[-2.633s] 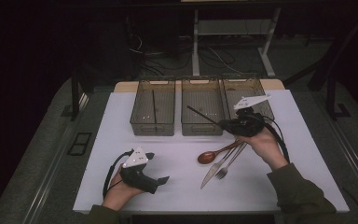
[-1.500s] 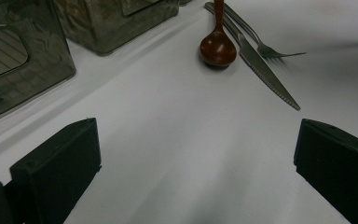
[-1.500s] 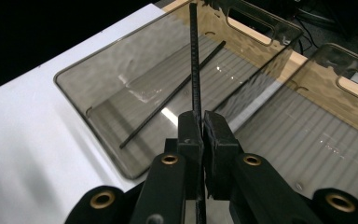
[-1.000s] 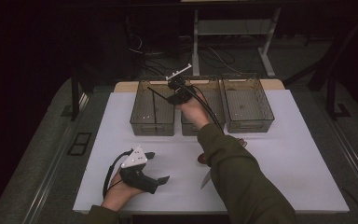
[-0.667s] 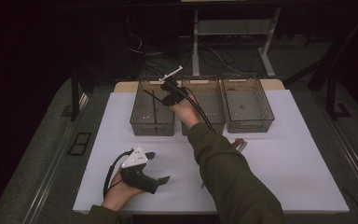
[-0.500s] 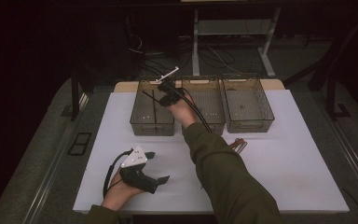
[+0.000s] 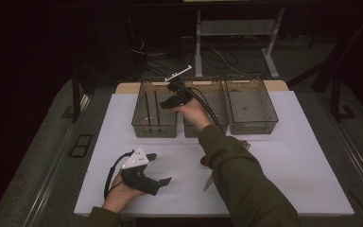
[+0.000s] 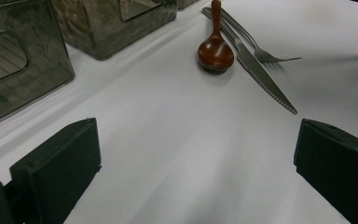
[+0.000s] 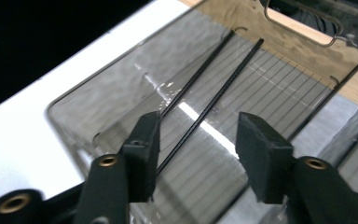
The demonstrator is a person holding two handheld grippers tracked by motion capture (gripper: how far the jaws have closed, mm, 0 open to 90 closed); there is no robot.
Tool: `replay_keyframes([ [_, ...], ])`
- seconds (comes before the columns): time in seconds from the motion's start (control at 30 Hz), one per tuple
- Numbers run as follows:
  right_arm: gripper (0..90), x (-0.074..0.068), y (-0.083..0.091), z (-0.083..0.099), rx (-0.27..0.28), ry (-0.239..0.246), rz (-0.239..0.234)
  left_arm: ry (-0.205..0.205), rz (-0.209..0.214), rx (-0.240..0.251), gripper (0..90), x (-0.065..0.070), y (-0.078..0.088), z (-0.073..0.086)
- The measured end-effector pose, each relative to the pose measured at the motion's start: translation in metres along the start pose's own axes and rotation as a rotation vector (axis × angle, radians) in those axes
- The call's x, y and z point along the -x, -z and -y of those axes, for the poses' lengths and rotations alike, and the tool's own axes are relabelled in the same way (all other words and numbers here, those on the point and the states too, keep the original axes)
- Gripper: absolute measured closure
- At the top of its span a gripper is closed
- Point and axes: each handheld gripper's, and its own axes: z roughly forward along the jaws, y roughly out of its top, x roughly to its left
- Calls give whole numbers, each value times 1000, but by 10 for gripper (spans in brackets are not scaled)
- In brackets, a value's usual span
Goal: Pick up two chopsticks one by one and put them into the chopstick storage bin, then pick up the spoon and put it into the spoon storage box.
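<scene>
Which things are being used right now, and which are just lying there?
In use: right gripper, jaws just opened with nothing clamped; two chopsticks; left bin under it.
Lying about: spoon, knife, fork, middle bin, right bin, left gripper on the table.
</scene>
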Motion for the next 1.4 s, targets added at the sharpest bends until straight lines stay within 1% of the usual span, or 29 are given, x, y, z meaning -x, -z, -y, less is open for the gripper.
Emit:
replay_keyframes([
  [0.1,466,4,17,5,36,23,-37,-10,-2,-2,0,-1,0,0],
  [0.17,455,8,27,9,56,33,-53,-1,-3,0,0,0,-1,0],
  [0.2,450,9,32,12,64,37,-53,-7,-5,-2,0,-1,0,0],
  [0.23,444,11,36,14,74,43,-52,-1,-6,-3,0,-1,-1,0],
  [0.27,434,12,41,17,85,47,-51,-5,-7,-4,0,-1,0,0],
  [0.37,403,15,53,28,118,49,-56,2,-8,-1,0,-1,-1,1],
  [0.43,393,17,59,36,116,58,-62,1,-8,-7,0,-1,-1,0],
  [0.5,389,17,65,45,121,71,-60,5,-7,0,0,0,-2,0],
  [0.57,387,18,70,53,127,73,-61,3,-7,-10,0,0,-2,0],
  [0.6,386,18,73,57,134,75,-62,7,-10,-8,0,0,-2,0],
  [0.73,368,23,85,72,152,70,-60,-4,-12,-12,0,0,-2,0],
  [0.8,357,25,91,79,162,66,-58,-1,-12,-16,0,1,-2,0],
  [0.83,354,27,95,82,169,66,-58,-8,-11,-24,0,0,-2,0],
  [0.9,343,29,101,88,178,56,-67,-6,-12,-25,0,0,-3,0],
  [0.97,338,31,108,94,191,54,-56,-7,-12,-23,0,0,-3,0],
  [1.07,316,36,118,105,205,42,-57,-11,-13,-30,0,1,-2,1],
  [1.2,274,43,129,122,203,16,-87,-9,-10,-27,0,1,-3,1],
  [1.23,272,45,132,127,205,5,-89,-8,-10,-28,0,1,-3,1],
  [1.27,272,47,134,131,210,-4,-88,-7,-9,-32,0,1,-3,1],
  [1.33,272,50,139,141,206,-7,-78,-8,-10,-29,0,1,-3,1],
  [1.4,268,52,144,150,200,-6,-56,-13,-10,-37,0,2,-3,1],
])
